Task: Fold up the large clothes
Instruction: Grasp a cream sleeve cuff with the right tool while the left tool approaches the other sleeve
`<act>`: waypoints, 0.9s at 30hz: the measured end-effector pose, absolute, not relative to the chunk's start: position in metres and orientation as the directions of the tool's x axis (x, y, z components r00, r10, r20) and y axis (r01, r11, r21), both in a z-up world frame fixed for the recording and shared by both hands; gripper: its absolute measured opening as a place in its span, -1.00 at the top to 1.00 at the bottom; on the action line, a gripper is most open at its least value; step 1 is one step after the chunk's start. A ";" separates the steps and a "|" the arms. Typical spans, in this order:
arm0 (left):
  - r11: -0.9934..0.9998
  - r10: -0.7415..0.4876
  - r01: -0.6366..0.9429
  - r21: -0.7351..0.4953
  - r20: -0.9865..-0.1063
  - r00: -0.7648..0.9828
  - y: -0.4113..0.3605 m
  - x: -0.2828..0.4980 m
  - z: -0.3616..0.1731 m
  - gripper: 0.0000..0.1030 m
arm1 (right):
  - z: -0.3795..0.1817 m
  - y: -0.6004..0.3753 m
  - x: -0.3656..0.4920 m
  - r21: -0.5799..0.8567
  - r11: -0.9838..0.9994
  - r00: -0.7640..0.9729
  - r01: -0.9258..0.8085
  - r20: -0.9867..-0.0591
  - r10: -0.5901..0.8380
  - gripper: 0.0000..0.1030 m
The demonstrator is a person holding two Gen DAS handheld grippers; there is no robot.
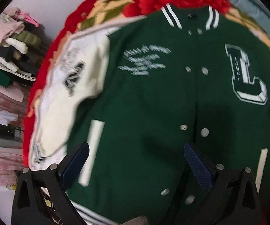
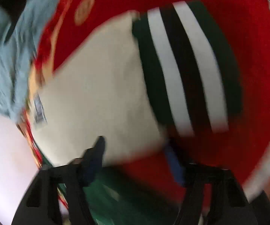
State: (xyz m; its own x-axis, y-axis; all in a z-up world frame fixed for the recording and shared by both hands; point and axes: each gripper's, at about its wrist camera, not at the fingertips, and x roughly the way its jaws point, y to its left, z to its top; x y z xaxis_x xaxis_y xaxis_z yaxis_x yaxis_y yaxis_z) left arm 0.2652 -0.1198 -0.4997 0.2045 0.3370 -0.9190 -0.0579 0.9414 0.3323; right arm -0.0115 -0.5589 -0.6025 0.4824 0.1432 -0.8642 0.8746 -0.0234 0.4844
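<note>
Over the green front of the jacket [image 1: 153, 103], the left gripper [image 1: 136, 157] stands with its jaws spread wide and nothing between them; the blue pads [image 1: 197, 166] are clear of the cloth, so the tool is released. It points steeply down at the lower body of the garment, between the white pocket stripe [image 1: 93, 151] and the row of snaps [image 1: 204, 132].

Jacket position: laid flat, front up and snapped shut, on a red floral blanket [image 1: 153, 1], its striped collar toward the blanket's far edge and a large letter patch [image 1: 247, 75] on the chest. One cream sleeve [image 1: 75, 86] lies toward the blanket's left edge.

Right gripper [image 2: 135, 150]: jaws partly drawn in, with the end of the other cream sleeve [image 2: 101, 86] lying between the fingers, just short of the striped cuff [image 2: 187, 65]. Heavy blur prevents confirming whether the pads press the cloth, so grasp cannot be told. This tool also tilts steeply down, close to the sleeve, with red blanket showing beyond the cuff.

A stack of folded clothes [image 1: 13, 45] sits apart at the left.
</note>
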 end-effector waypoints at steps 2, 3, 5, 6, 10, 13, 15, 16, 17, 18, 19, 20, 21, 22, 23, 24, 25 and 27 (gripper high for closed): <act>0.954 0.300 -0.050 0.296 -0.935 0.191 -0.133 0.270 -0.512 -1.00 | -0.596 -0.571 -0.016 0.497 -0.045 0.498 0.867 -0.867 0.015 0.65; 0.959 0.285 -0.042 0.282 -0.938 0.197 -0.142 0.274 -0.517 -1.00 | -0.583 -0.579 -0.019 0.513 -0.036 0.510 0.857 -0.857 -0.073 0.74; 0.965 0.259 -0.015 0.262 -0.942 0.214 -0.158 0.277 -0.519 -1.00 | -0.550 -0.593 -0.023 0.502 0.023 0.494 0.864 -0.839 -0.229 0.77; 0.969 0.243 -0.004 0.249 -0.943 0.228 -0.166 0.278 -0.518 -1.00 | -0.538 -0.598 -0.023 0.493 0.044 0.484 0.869 -0.827 -0.286 0.77; 0.974 0.194 0.061 0.216 -0.947 0.256 -0.204 0.284 -0.524 -1.00 | -0.554 -0.620 -0.008 0.455 0.083 0.461 0.887 -0.851 -0.251 0.08; 0.974 0.168 0.101 0.201 -0.950 0.262 -0.224 0.294 -0.532 -1.00 | -0.608 -0.634 -0.003 0.562 -0.019 0.559 0.827 -0.825 -0.078 -0.34; 0.972 0.163 0.120 0.202 -0.947 0.276 -0.231 0.301 -0.535 -1.00 | -0.614 -0.641 -0.003 0.603 -0.072 0.593 0.794 -0.796 -0.120 -0.35; 0.970 0.166 0.125 0.207 -0.946 0.278 -0.234 0.304 -0.538 -1.00 | -0.614 -0.643 -0.004 0.623 -0.112 0.609 0.774 -0.781 -0.137 0.00; 0.971 0.165 0.124 0.206 -0.946 0.279 -0.236 0.308 -0.539 -1.00 | -0.616 -0.648 -0.004 0.641 -0.166 0.623 0.749 -0.767 -0.150 0.44; 0.972 0.161 0.121 0.201 -0.947 0.279 -0.235 0.314 -0.540 -1.00 | -0.615 -0.652 -0.003 0.661 -0.189 0.644 0.726 -0.750 -0.148 0.81; 0.974 0.156 0.117 0.195 -0.947 0.280 -0.235 0.317 -0.539 -1.00 | -0.608 -0.652 0.002 0.664 -0.191 0.645 0.723 -0.747 -0.160 0.82; 0.974 0.154 0.115 0.193 -0.946 0.284 -0.233 0.320 -0.537 -1.00 | -0.591 -0.655 0.010 0.666 -0.150 0.640 0.731 -0.745 -0.188 0.83; 0.975 0.154 0.110 0.193 -0.943 0.295 -0.231 0.323 -0.534 -1.00 | -0.574 -0.655 0.020 0.664 -0.102 0.639 0.741 -0.743 -0.200 0.84; 0.975 0.156 0.104 0.196 -0.939 0.307 -0.227 0.325 -0.530 -1.00 | -0.559 -0.655 0.031 0.668 -0.057 0.645 0.742 -0.735 -0.210 0.85; 0.975 0.161 0.097 0.201 -0.935 0.316 -0.222 0.328 -0.526 -1.00 | -0.533 -0.653 0.045 0.674 0.008 0.658 0.739 -0.719 -0.224 0.86; 0.975 0.164 0.088 0.202 -0.933 0.320 -0.218 0.329 -0.523 -1.00 | -0.515 -0.649 0.053 0.678 0.052 0.670 0.733 -0.707 -0.229 0.86; 0.977 0.166 0.077 0.201 -0.932 0.322 -0.212 0.332 -0.520 -1.00 | -0.498 -0.646 0.062 0.681 0.092 0.681 0.726 -0.695 -0.229 0.86; 0.978 0.181 0.039 0.204 -0.930 0.320 -0.192 0.340 -0.514 -1.00 | -0.454 -0.632 0.093 0.683 0.203 0.712 0.702 -0.665 -0.227 0.87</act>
State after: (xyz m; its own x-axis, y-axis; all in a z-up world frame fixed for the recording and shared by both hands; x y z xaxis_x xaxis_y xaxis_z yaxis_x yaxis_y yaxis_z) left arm 0.3398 -0.1925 -0.5144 0.3197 0.1809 -0.9301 0.0389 0.9783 0.2036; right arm 0.0933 -0.6319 -0.4541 0.7118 -0.2270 -0.6647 0.7021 0.2026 0.6826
